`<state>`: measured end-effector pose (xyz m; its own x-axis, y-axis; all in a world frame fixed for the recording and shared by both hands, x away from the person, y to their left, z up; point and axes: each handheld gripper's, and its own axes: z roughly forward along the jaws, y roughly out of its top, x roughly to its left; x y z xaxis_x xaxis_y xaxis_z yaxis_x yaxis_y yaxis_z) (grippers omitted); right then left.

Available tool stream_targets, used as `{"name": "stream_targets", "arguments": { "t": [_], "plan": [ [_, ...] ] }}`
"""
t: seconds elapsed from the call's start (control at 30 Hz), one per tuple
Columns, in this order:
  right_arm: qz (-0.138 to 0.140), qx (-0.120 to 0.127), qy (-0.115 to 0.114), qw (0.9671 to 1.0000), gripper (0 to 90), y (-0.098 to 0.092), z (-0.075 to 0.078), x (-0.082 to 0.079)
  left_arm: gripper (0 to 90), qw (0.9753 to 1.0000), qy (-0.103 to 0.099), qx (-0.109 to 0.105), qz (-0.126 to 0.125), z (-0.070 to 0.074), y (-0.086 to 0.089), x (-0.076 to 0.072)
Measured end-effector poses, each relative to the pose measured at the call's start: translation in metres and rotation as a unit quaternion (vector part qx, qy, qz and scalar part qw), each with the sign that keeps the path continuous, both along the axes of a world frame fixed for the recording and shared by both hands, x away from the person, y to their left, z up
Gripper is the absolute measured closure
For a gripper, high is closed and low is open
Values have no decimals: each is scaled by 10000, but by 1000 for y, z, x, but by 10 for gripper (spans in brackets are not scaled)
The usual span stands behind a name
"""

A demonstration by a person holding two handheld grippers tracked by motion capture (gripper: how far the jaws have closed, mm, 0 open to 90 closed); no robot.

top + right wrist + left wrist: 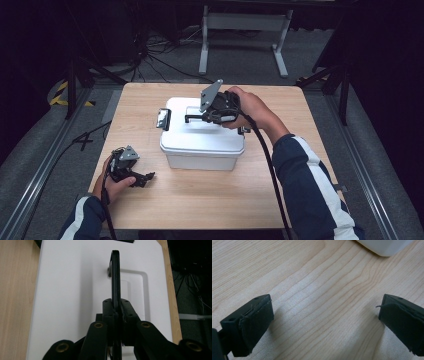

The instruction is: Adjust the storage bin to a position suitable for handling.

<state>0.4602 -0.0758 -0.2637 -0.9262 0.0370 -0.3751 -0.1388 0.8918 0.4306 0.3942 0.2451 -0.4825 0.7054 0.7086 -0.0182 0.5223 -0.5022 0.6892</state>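
The right gripper (115, 312) clamps the raised black handle (115, 277) of the white box (202, 142) mid-table, while the left gripper (324, 322), jaws spread and empty, rests near the left edge, so a lopsided lift could tip the box or slip the thin handle free.

A lab or studio: dark surrounds, floor rails (35, 170), tangled cables (160, 55), a lone wooden bench (200, 200).
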Motion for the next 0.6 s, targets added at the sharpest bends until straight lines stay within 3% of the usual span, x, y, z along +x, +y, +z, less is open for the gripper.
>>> {"name": "stream_targets", "arguments": {
  "t": [0.2, 0.6],
  "plan": [
    [-53, 6, -122, 9999, 847, -10, 7, 0, 2, 10000, -7, -6, 4, 0, 0, 0],
    [-192, 253, -215, 9993, 847, -39, 21, -5, 2, 10000, 13, 24, -10, 0, 0, 0]
  ]
}}
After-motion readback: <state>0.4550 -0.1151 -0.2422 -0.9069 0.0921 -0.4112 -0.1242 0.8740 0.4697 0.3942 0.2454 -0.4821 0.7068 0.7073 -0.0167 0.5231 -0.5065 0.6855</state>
